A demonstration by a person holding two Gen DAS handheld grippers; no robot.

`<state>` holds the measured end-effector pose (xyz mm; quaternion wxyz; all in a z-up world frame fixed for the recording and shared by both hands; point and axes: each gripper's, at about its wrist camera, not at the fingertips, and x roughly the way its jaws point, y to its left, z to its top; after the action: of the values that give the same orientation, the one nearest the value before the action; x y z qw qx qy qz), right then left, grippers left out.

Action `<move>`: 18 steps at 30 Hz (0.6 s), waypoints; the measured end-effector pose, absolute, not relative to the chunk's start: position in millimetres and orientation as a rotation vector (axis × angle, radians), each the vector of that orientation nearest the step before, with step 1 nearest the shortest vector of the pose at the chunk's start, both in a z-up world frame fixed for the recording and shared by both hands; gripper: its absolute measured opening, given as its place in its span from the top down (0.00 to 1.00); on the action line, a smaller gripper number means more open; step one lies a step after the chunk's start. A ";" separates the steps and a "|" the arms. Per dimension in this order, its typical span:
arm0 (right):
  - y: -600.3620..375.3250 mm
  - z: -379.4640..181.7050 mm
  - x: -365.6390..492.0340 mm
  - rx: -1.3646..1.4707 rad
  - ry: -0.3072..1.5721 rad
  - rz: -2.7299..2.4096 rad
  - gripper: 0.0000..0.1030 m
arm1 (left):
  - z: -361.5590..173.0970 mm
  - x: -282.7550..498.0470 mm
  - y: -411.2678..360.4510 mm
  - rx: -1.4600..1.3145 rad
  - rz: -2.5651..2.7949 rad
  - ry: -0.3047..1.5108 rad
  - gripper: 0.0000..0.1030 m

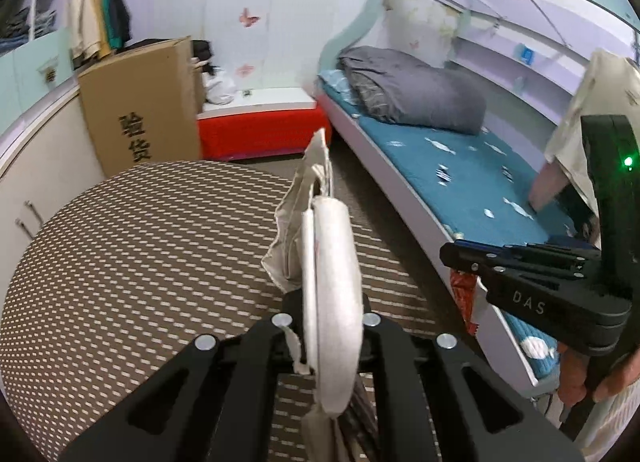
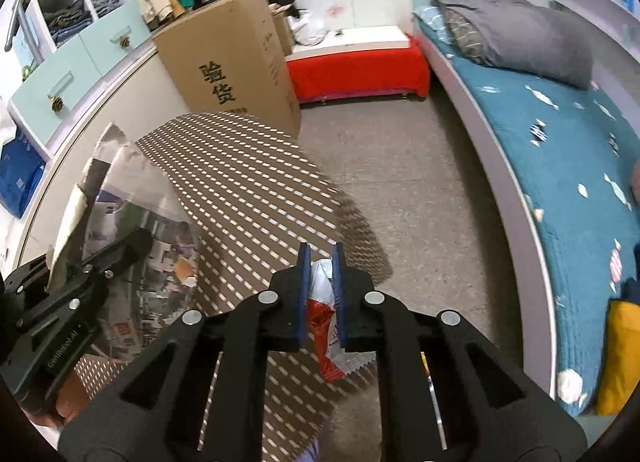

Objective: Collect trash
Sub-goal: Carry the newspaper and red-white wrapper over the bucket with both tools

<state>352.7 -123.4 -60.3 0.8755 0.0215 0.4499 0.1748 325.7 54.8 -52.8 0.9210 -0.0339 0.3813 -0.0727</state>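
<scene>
My left gripper (image 1: 326,318) is shut on a folded newspaper (image 1: 330,282) that stands on edge above the brown patterned round table (image 1: 140,246). From the right wrist view the same newspaper (image 2: 136,222) hangs at the left with the left gripper (image 2: 80,274) clamped on it. My right gripper (image 2: 322,286) is shut on a red and white snack wrapper (image 2: 326,326), held above the table's edge (image 2: 248,190). In the left wrist view the right gripper (image 1: 452,252) is at the right, with a bit of the red wrapper (image 1: 464,294) below it.
A tall cardboard box (image 2: 236,66) stands behind the table beside white cabinets (image 2: 80,50). A red low bench (image 2: 356,66) is at the back wall. A bed with a blue sheet (image 2: 560,166) and grey duvet (image 2: 512,30) runs along the right. Grey floor (image 2: 420,190) lies between.
</scene>
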 end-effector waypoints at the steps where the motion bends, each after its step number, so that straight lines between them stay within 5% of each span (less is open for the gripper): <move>1: -132.1 -59.2 347.9 0.050 0.935 0.353 0.89 | -52.7 323.2 42.9 -0.062 -0.169 0.784 0.96; 18: -291.3 -90.4 264.3 0.165 0.964 0.103 0.89 | -95.3 291.7 -142.9 0.076 -0.443 0.875 0.95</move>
<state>264.3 -291.3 -90.4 0.8815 0.0794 0.4628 0.0495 291.7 -142.9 -95.3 0.8814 0.0366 0.4202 -0.2125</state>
